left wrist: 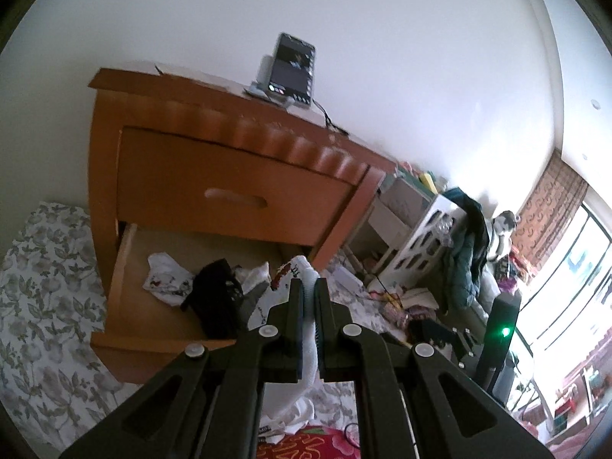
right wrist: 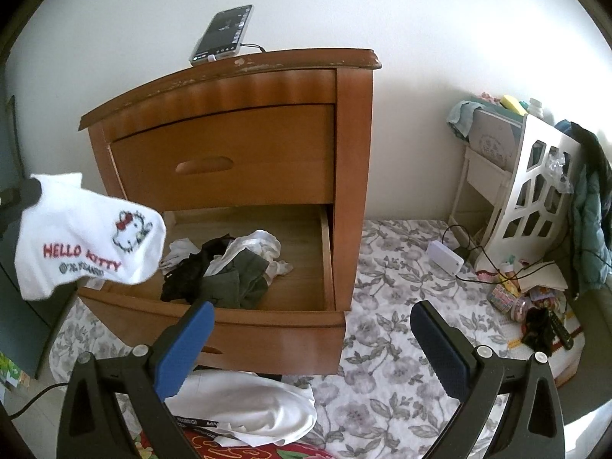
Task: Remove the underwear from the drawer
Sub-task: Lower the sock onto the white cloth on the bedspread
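Observation:
The wooden nightstand's lower drawer (right wrist: 214,329) stands pulled open. Inside lies a tangle of clothes: a black piece (right wrist: 185,273), an olive green piece (right wrist: 239,281) and white pieces (right wrist: 264,246). My left gripper (left wrist: 308,285) is shut on a white "Hello Kitty" garment (right wrist: 88,237), which hangs in the air to the left of the drawer. The same white fabric (left wrist: 308,348) shows pinched between the black fingers. My right gripper (right wrist: 311,311) stands open in front of the drawer with nothing between its blue pads (right wrist: 191,340).
A phone (right wrist: 225,34) leans on a stand on the nightstand top. A white garment (right wrist: 248,405) lies on the floor below the drawer front. On the floral quilt (right wrist: 382,363) to the right are a charger (right wrist: 445,262), cables and a white rack (right wrist: 535,183) with a jacket.

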The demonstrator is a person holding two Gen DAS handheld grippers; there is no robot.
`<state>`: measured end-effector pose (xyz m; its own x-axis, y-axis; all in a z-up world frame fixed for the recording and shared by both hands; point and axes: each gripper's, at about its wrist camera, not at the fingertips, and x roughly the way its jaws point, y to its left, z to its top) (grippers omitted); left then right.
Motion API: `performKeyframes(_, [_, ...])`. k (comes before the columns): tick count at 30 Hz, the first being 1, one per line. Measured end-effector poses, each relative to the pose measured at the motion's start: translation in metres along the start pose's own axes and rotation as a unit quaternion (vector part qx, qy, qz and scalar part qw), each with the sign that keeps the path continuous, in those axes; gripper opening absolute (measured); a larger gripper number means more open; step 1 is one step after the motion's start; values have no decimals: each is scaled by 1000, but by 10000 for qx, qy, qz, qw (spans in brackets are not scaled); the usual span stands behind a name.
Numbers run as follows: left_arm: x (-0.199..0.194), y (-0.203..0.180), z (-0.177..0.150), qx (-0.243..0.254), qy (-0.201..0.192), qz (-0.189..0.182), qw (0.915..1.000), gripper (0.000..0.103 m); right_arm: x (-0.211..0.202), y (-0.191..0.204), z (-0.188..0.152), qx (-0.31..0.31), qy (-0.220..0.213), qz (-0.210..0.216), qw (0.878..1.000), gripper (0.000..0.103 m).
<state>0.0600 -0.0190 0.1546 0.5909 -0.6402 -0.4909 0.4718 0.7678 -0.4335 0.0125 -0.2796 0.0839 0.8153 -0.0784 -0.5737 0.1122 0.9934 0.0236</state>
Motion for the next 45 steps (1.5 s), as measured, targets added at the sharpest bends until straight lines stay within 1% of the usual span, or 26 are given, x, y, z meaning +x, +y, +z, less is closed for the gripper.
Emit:
performKeyframes(7, [20,-1,-23,11,488,-82,9988,5,-1,-2,-1,58,28,-27,10000,103])
performKeyframes(13, [35,2,-38,-49,834,-71,9965,5,0,-2,-3,61,60,-38,10000,103])
performKeyframes(17, [50,4,-49,47,1058,128,9943,5,0,-3,-4,71,74,-33,9999,103])
performKeyframes(20, [66,10,-59,-5,1288,227,9914,5,2,-3,-5,66,107,-28,9999,103])
performKeyframes(22, [81,16,-70,-78,1485,349,9883,5,3,-2,-6,59,123,-23,9999,103])
performKeyframes(26, [109,20,-93,-44,1875,492,9810,5,7,-1,-7,39,168,-19,9998,103])
performKeyframes(28, [127,25,-109,-139,2171,529,9746,5,10,-1,-9,32,220,-15,9998,103])
performKeyframes(30, [140,32,-124,-308,2427,471,9685,5,12,0,-10,13,262,-6,9997,103])
performKeyframes(33, [152,42,-140,-508,2731,496,9594,5,15,0,-13,4,306,-18,9995,103])
performKeyframes(38, [165,49,-158,-596,3031,645,9489,5,19,-1,-14,33,355,-21,9994,103])
performKeyframes(40, [171,53,-164,-618,3132,758,9446,5,19,0,-15,23,366,-5,9993,103])
performKeyframes(42, [174,56,-169,-607,3185,912,9416,5,19,0,-15,11,372,8,9993,103])
performKeyframes(45, [176,60,-173,-592,3207,1032,9397,5,21,0,-16,11,404,12,9992,103])
